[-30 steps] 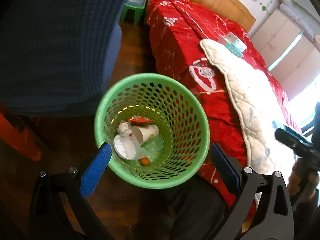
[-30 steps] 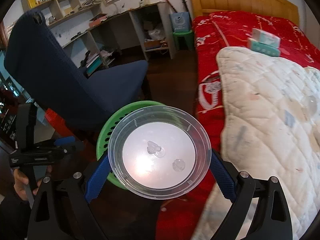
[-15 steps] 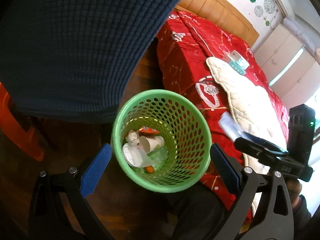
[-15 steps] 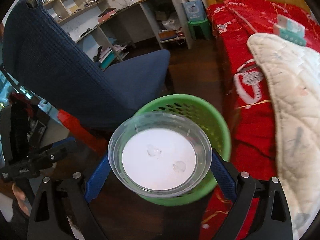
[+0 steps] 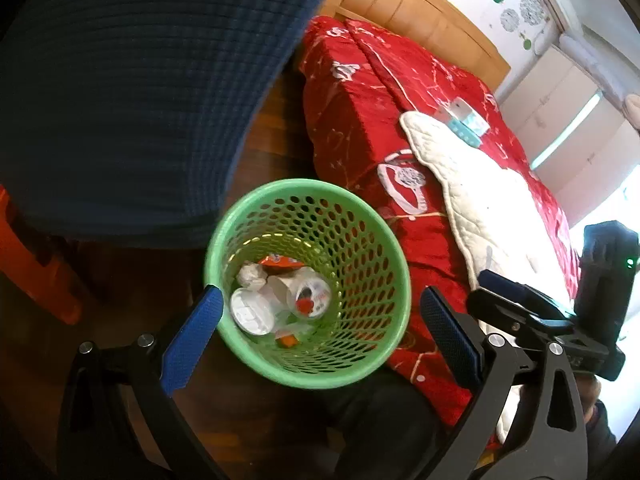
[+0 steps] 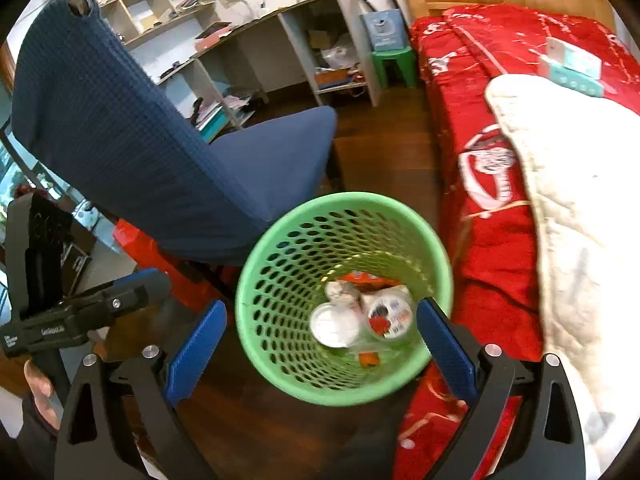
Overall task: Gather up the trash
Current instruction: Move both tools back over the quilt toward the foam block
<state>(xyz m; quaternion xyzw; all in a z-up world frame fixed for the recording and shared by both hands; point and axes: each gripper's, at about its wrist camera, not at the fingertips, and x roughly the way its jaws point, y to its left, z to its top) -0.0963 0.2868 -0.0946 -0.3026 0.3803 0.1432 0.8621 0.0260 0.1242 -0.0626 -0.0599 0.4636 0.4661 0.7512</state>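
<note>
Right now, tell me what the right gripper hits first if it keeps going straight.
Most likely the trash inside the green basket: the open right gripper points down into its mouth at the clear plastic cup. Depth is unclear, so the near rim could come first.

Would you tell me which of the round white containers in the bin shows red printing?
The cup nearest the bed side; the lid-like one beside it is plain white.

Blue chair [image 6: 168, 152] sits by a bed [image 6: 492, 92] with red cover, white quilt [image 6: 580, 208] on top, cluttered counter [image 6: 256, 28] and green stool [image 6: 394, 66] behind.
</note>
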